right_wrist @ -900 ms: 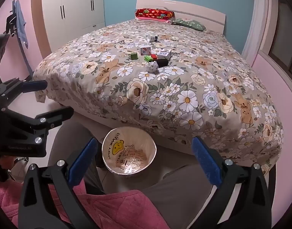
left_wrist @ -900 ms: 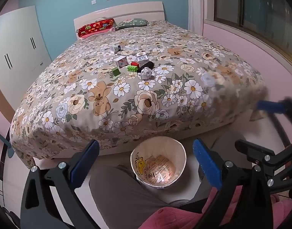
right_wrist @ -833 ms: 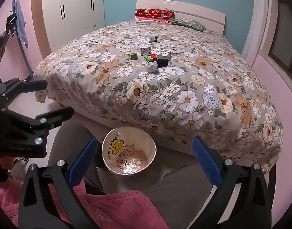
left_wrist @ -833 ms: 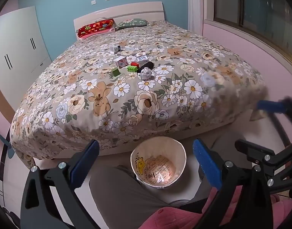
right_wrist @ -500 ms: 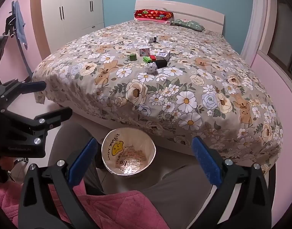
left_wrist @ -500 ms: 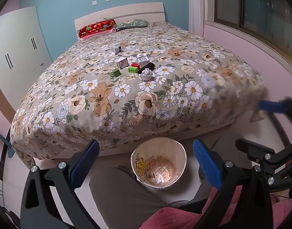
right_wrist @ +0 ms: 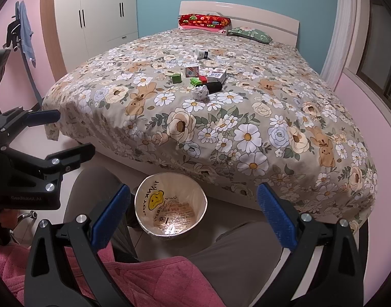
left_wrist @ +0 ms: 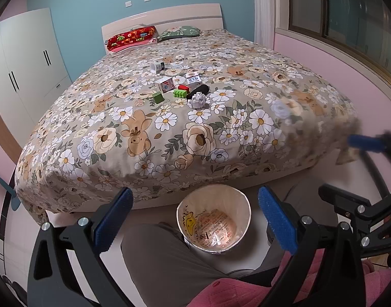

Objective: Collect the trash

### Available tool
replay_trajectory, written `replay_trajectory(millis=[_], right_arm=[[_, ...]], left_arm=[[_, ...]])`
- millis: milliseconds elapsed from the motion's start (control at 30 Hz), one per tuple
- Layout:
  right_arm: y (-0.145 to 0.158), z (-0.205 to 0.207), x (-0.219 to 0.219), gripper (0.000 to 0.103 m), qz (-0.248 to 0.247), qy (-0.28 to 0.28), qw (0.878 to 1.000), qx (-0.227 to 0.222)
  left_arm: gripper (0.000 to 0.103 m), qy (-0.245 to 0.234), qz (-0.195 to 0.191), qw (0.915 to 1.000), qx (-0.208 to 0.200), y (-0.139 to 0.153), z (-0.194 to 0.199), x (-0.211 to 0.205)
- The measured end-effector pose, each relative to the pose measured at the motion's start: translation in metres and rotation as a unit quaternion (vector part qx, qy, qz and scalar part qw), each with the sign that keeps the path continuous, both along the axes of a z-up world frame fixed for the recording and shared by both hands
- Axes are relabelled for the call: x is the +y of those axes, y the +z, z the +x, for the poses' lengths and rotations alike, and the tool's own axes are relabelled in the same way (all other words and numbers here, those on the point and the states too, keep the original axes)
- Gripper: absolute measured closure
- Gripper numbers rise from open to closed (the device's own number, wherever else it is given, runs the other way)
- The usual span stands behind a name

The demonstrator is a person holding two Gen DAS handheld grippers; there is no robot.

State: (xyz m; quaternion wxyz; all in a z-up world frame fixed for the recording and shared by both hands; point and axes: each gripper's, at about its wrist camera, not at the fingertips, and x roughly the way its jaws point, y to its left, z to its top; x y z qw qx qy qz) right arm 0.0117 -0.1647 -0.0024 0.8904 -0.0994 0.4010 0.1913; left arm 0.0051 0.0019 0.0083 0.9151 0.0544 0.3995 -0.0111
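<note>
A crumpled white paper ball lies mid-bed among small boxes, a green cube, green and red bricks and a black tube. A bag-lined waste bin stands on the floor at the foot of the bed, between a seated person's knees. My left gripper hangs open above the bin, nothing between its blue pads. My right gripper is likewise open and empty, well short of the bed.
The floral bed fills the middle. White wardrobes stand left, a pink wall and window right. Red and green pillows lie at the headboard. The person's grey-trousered legs and pink top sit under both grippers.
Both views have tilted slightly, so the bed sits a little differently in frame. Neither gripper has changed its opening, and nothing on the bed moved.
</note>
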Motion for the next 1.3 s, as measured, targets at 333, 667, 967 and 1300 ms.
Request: replay_trajectory(millis=[333,667,967,1300], right_arm=[[0.0002,-0.0004,0.0003,0.006,-0.001,-0.001,1.0,-0.001],[0.0021,-0.0006,0.0004,0.006,-0.001,-0.003,1.0,-0.004],[0.0028,0.0,0.0027,0.006,-0.003,-0.003,1.0,-0.006],[0.0033,0.0004,0.0022,0.006,-0.003,-0.004,1.0,-0.007]], left_arm=[[0.004,0.0,0.001,1.0,-0.002,0.0004,-0.0003,0.0005],[0.004,0.0,0.001,1.0,-0.003,0.0017,-0.0009,0.0029],[0.004,0.001,0.0,1.0,-0.005,0.0039,-0.0012,0.0049],[0.004,0.001,0.0,1.0,-0.006,0.0037,-0.0017,0.0047]])
